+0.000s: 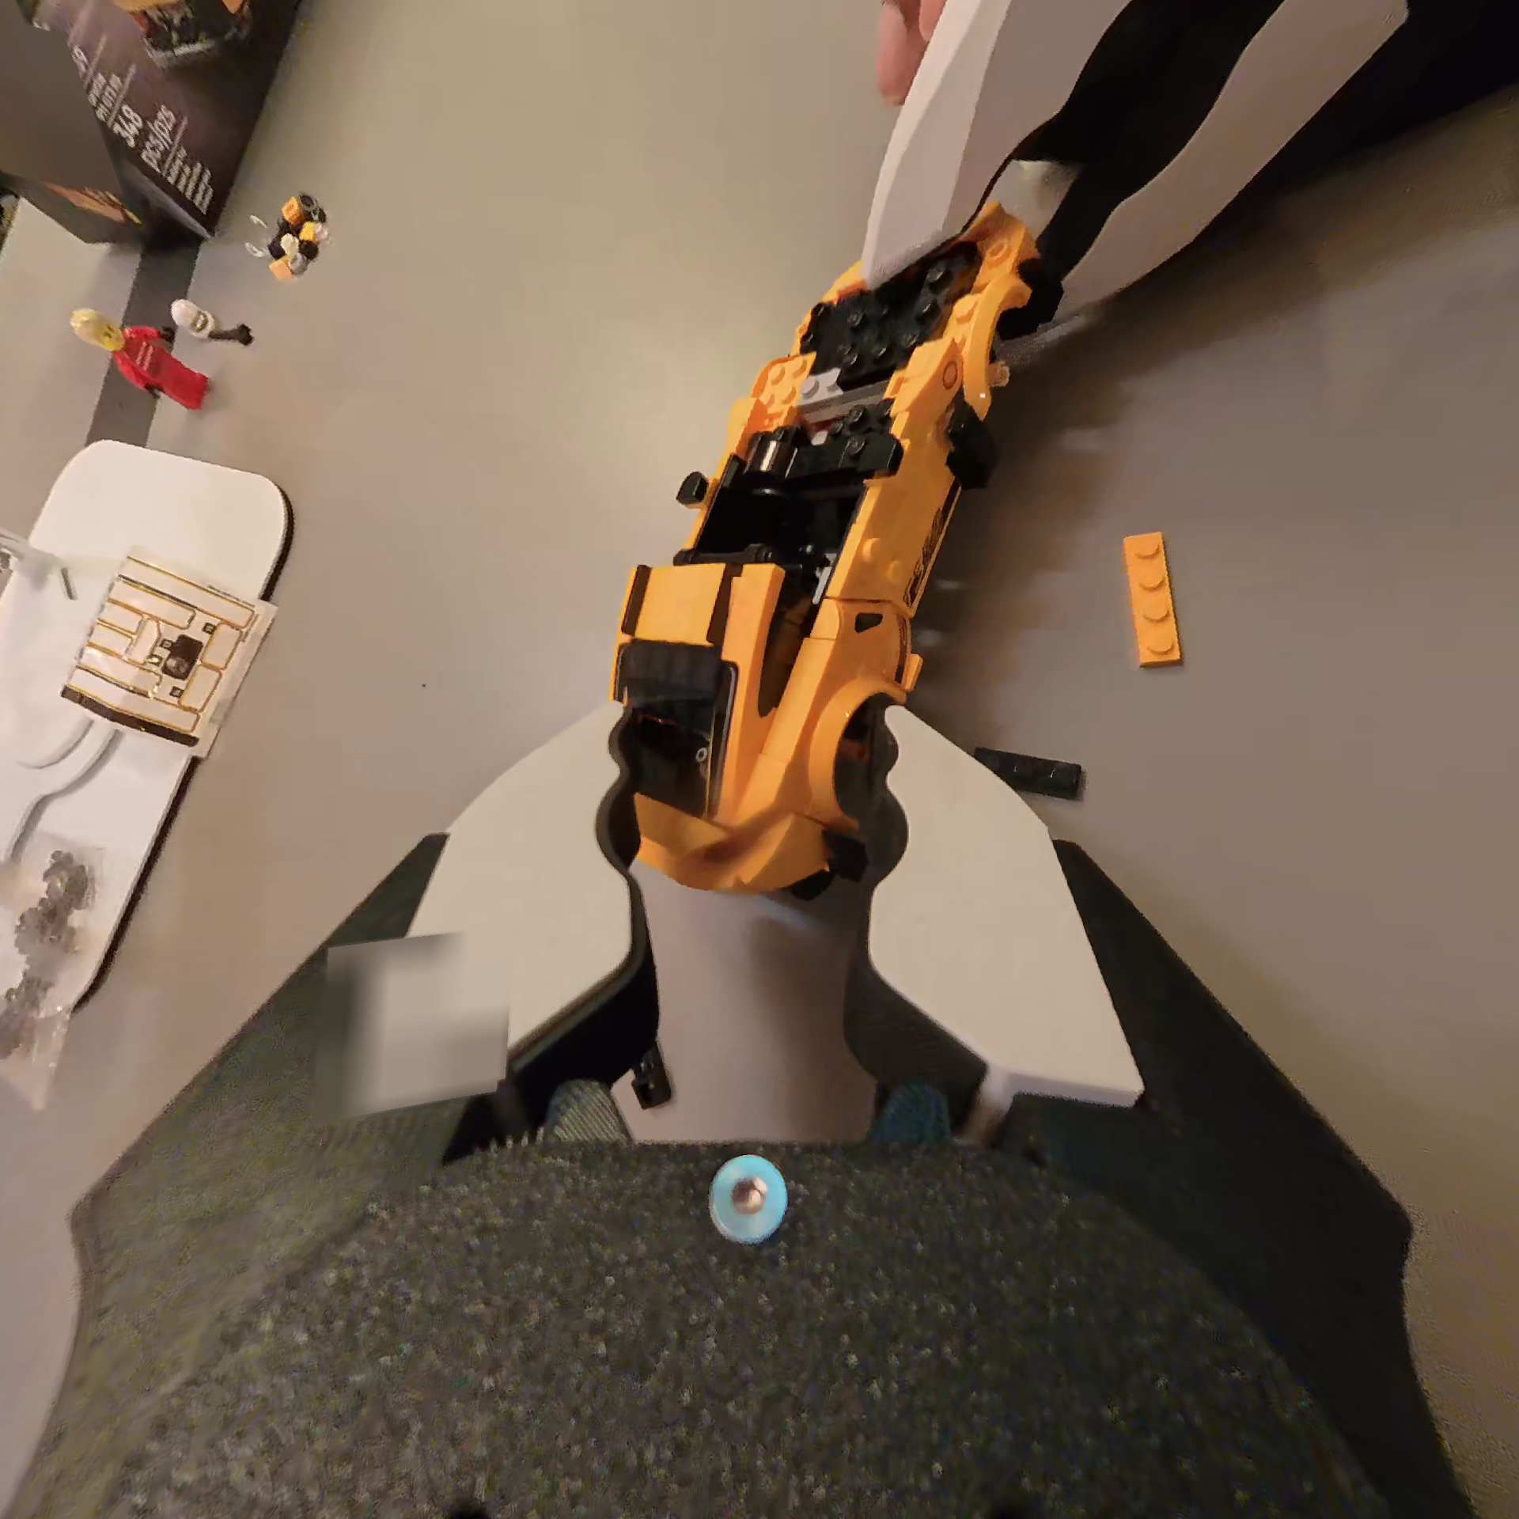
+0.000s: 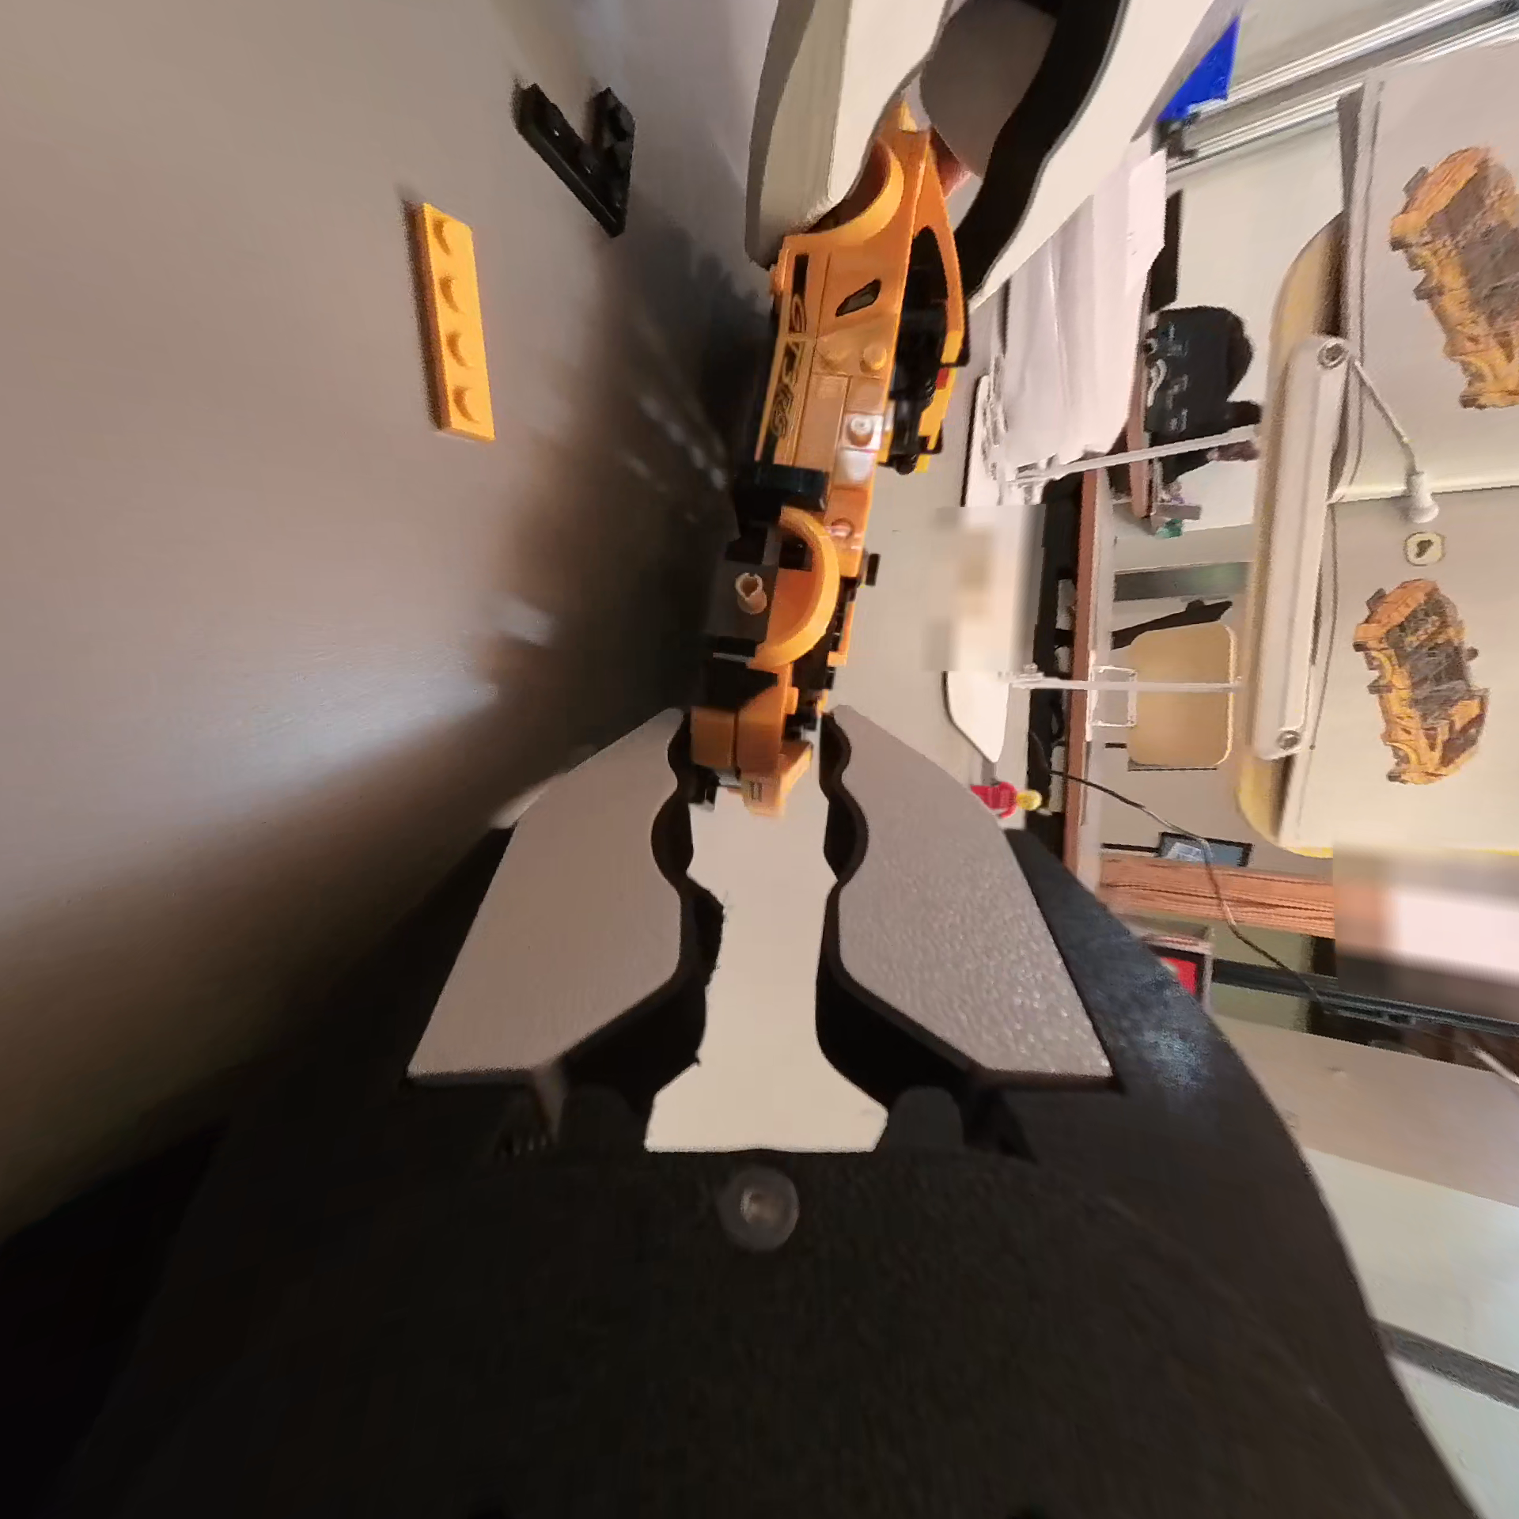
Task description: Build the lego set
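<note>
Both the left gripper (image 1: 752, 793) and right gripper (image 2: 752, 760) jaws clamp the orange car's (image 1: 830, 575) opposite ends.

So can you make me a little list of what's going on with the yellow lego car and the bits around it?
car: orange-yellow lego car, partly built, no wheels on
left gripper: shut on one end of the car
right gripper: shut on the other end
loose near the car: flat orange plate and black piece, both on the table
farther off: red minifigure lying down, small pile of tiny pieces, sticker sheet, clear bag of dark parts, dark box
table: plain grey
</note>
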`<state>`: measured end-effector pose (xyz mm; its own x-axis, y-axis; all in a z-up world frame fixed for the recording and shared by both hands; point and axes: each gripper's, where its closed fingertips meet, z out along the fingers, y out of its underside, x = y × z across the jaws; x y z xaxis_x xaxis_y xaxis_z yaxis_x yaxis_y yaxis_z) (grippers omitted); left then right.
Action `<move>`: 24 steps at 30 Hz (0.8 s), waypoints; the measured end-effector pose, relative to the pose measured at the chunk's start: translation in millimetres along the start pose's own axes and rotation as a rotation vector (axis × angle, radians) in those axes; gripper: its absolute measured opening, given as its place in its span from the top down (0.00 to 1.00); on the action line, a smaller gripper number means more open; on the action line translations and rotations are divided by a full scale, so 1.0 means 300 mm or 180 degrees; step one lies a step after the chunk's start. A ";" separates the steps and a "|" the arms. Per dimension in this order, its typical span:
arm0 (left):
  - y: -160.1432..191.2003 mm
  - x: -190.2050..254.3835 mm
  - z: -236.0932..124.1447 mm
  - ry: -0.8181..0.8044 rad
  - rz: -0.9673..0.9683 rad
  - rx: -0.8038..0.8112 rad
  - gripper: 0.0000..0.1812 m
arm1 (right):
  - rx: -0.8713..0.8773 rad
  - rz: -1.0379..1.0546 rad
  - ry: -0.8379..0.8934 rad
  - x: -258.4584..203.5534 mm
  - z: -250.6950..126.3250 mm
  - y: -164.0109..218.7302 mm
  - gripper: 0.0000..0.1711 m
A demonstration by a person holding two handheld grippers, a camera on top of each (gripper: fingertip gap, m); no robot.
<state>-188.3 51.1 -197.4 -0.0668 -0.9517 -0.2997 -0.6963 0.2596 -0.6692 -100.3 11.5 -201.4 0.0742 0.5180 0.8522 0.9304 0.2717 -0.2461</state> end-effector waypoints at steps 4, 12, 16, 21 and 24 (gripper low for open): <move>0.002 -0.001 0.002 -0.0005 0.0066 0.0132 0.71 | 0.0098 0.0248 -0.0446 -0.029 -0.032 -0.032 0.79; 0.013 -0.010 0.017 -0.0017 0.0511 0.0234 0.71 | 0.0422 0.2170 -0.1741 0.037 -0.059 -0.007 0.61; 0.010 -0.022 0.042 0.0027 0.0741 0.0255 0.71 | 0.0252 0.2509 -0.2487 -0.040 -0.013 0.031 0.52; 0.009 -0.082 0.084 0.0036 0.0725 0.0086 0.68 | 0.0029 0.2636 -0.2423 -0.054 -0.002 0.047 0.58; 0.022 -0.128 0.093 -0.0028 0.0462 -0.0048 0.65 | -0.0163 0.2697 -0.2203 -0.059 -0.015 0.055 0.62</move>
<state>-170.4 94.1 -209.4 -0.1614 -0.9028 -0.3986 -0.6905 0.3918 -0.6080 -84.8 3.1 -218.6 0.4942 0.8687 -0.0325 0.6875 -0.4135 -0.5970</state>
